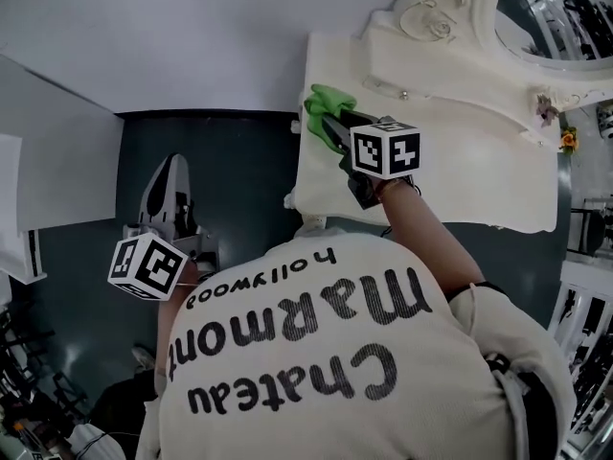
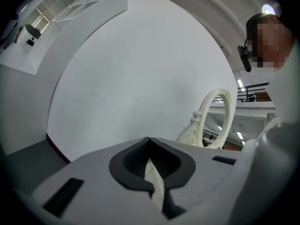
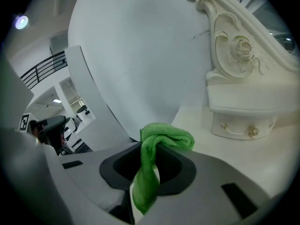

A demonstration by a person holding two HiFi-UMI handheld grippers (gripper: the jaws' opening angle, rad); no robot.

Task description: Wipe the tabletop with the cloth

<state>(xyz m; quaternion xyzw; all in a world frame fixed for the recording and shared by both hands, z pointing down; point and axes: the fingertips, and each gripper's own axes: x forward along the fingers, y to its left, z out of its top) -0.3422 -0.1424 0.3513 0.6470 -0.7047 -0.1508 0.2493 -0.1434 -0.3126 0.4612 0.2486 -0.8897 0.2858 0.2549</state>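
Note:
A bright green cloth (image 1: 328, 103) is bunched on the far left part of the cream tabletop (image 1: 450, 151). My right gripper (image 1: 329, 123) is shut on the cloth, and its marker cube stands over the table's left half. In the right gripper view the green cloth (image 3: 154, 165) hangs folded between the closed jaws, its wad resting by the tabletop (image 3: 276, 163). My left gripper (image 1: 168, 190) hangs off the table to the left over the dark floor. In its own view the left gripper (image 2: 149, 159) is shut with nothing held.
An ornate cream mirror frame (image 1: 450, 8) with small drawers (image 3: 243, 125) stands at the back of the table. A white wall (image 1: 172, 27) runs behind. White furniture (image 1: 24, 199) sits at the far left. The person's shirt (image 1: 326, 353) fills the lower middle.

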